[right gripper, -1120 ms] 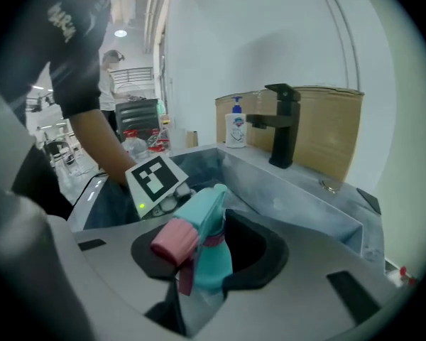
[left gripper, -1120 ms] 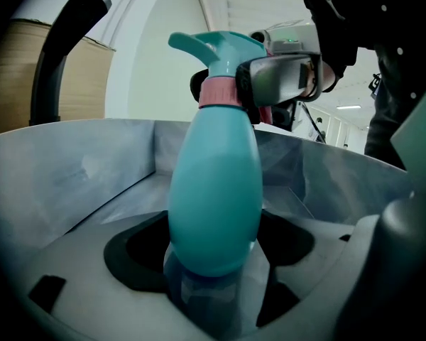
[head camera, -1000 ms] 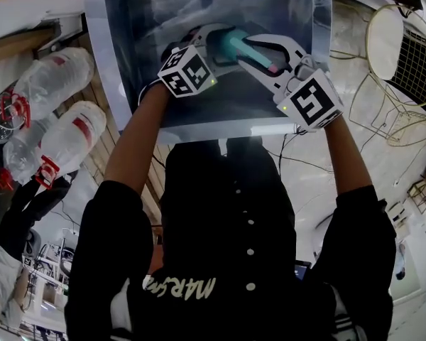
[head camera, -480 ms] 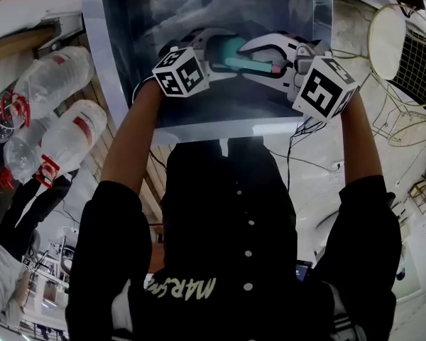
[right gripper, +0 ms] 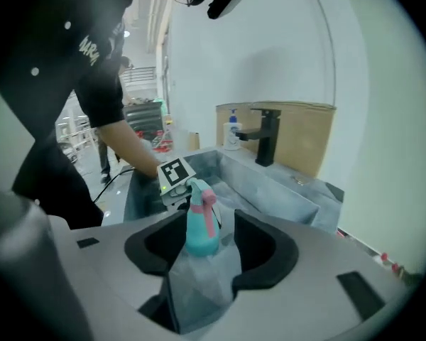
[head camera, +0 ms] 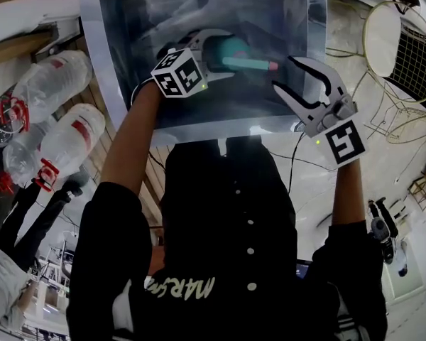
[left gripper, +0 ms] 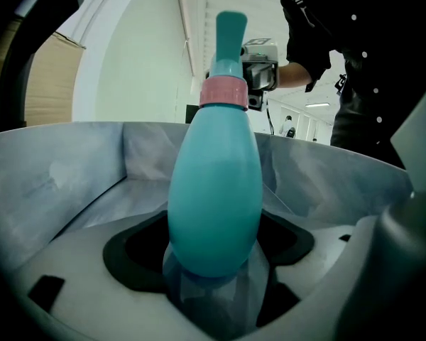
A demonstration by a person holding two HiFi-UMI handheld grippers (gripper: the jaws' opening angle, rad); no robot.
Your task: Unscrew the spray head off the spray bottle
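The left gripper [head camera: 214, 55] is clamped on the lower body of the teal plastic spray bottle [left gripper: 214, 204] and holds it over the grey sink basin [head camera: 128, 20]. The bottle's neck points away from these jaws. A pink collar [left gripper: 224, 92] rings the neck, and the teal spray head [left gripper: 229, 38] sits above the collar.

The right gripper [head camera: 284, 73] has its jaws spread wide with nothing between them. It is near the sink's front edge, apart from the bottle, with its jaws turned towards the spray head's end. From its own view the bottle appears small beyond the gap, beside the left gripper's marker cube [right gripper: 172, 172].

A black tap [right gripper: 266, 137] stands at the far side of the basin. The bottle's base is hidden inside the left jaws. How tightly the collar sits cannot be told.
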